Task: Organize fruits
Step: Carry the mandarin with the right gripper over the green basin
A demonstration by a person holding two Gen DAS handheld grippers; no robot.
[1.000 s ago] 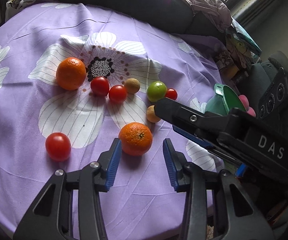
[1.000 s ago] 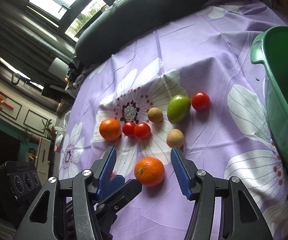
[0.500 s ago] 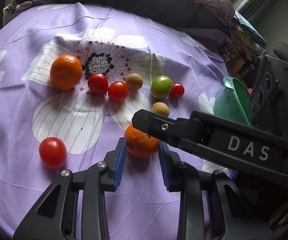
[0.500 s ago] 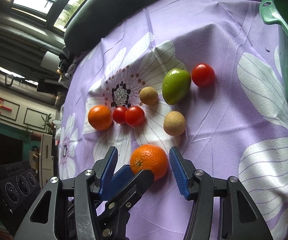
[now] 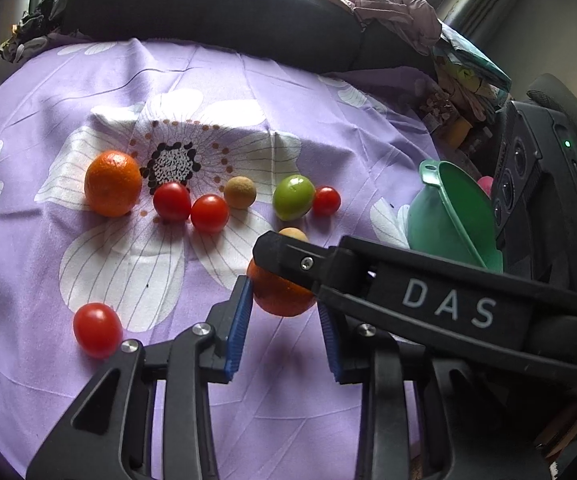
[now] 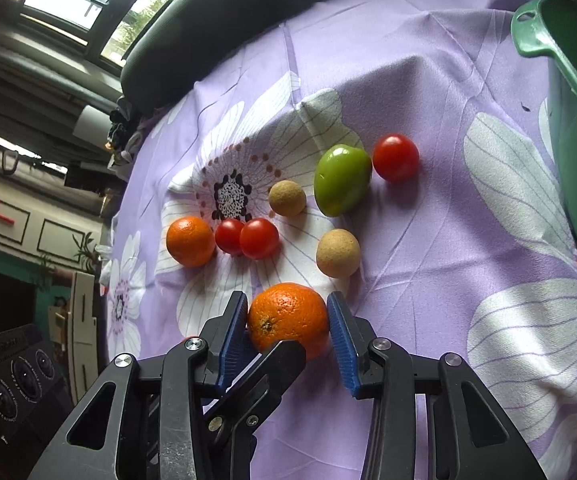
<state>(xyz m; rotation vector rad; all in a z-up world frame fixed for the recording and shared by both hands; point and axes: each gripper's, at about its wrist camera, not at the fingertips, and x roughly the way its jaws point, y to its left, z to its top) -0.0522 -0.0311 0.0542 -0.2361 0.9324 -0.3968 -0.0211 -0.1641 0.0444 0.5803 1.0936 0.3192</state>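
the near orange (image 6: 288,318) sits on the purple flowered cloth (image 6: 428,248), nearly round with no clear long axis, its brown stem dimple turned toward the right wrist camera and its peel bright and pebbled. the right gripper (image 6: 288,322) brackets it, left blue pad touching the peel and the right pad just beside it, not pressed tight. the left gripper (image 5: 284,320) flanks the same orange (image 5: 282,294) with blue pads spread, its right pad half hidden.

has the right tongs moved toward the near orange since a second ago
Yes. In the right wrist view the right tongs have advanced toward the white flower print; the round near orange, earlier ahead of the blue pads, now sits between them.
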